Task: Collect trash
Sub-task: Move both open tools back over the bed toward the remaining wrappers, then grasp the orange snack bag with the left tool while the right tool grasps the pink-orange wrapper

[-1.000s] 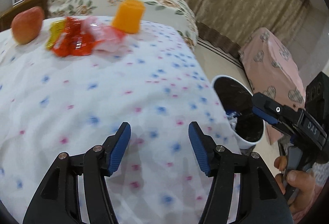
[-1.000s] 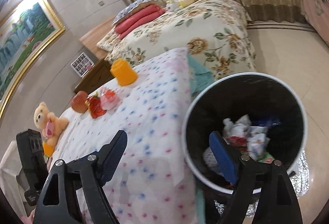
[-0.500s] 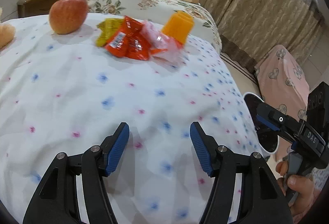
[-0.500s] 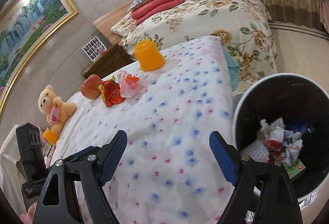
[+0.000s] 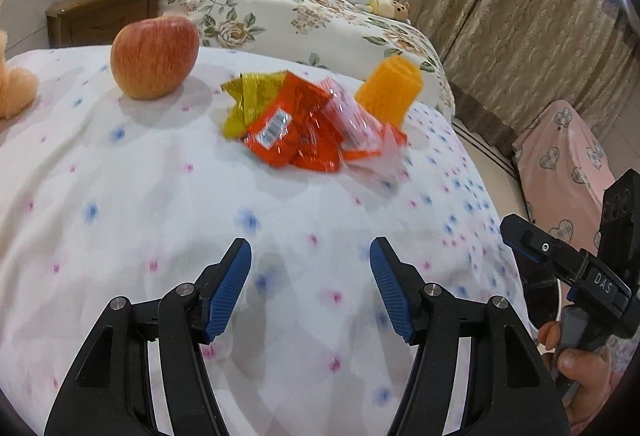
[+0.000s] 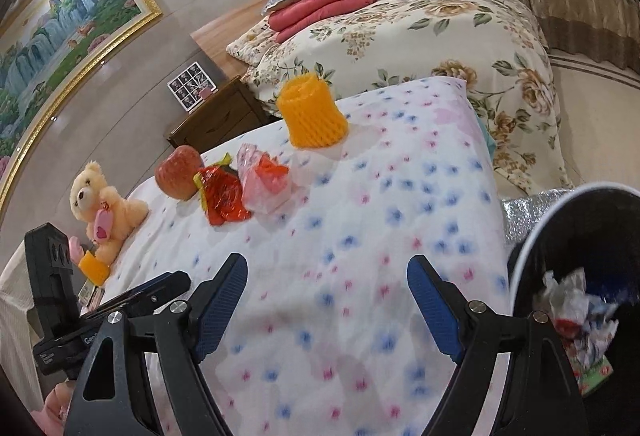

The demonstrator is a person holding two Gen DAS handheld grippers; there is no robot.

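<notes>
Since the crinkled orange, yellow and pink snack wrappers (image 5: 308, 128) lie heaped mid-bed between red apple (image 5: 154, 56) and orange foam sleeve (image 5: 390, 92), you keep left claw (image 5: 310, 292) and right claw (image 6: 326, 310) open, empty, black bin (image 6: 576, 236) bedside.

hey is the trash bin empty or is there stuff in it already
Not empty. The black bin already holds crumpled wrappers at its bottom.

Bedspread (image 5: 160, 196): white, blue and pink flower dots. Apple (image 5: 154, 56) red-yellow. Wrappers (image 5: 296, 128): orange-red foil, a yellow one at 9 o'clock of the pile, clear pink at 3. Foam sleeve (image 5: 390, 92) orange. Bin (image 6: 592, 236) black, white rim. Tongs' pads (image 5: 230, 292) blue, arms black. Teddy (image 6: 104, 208) cream.
</notes>
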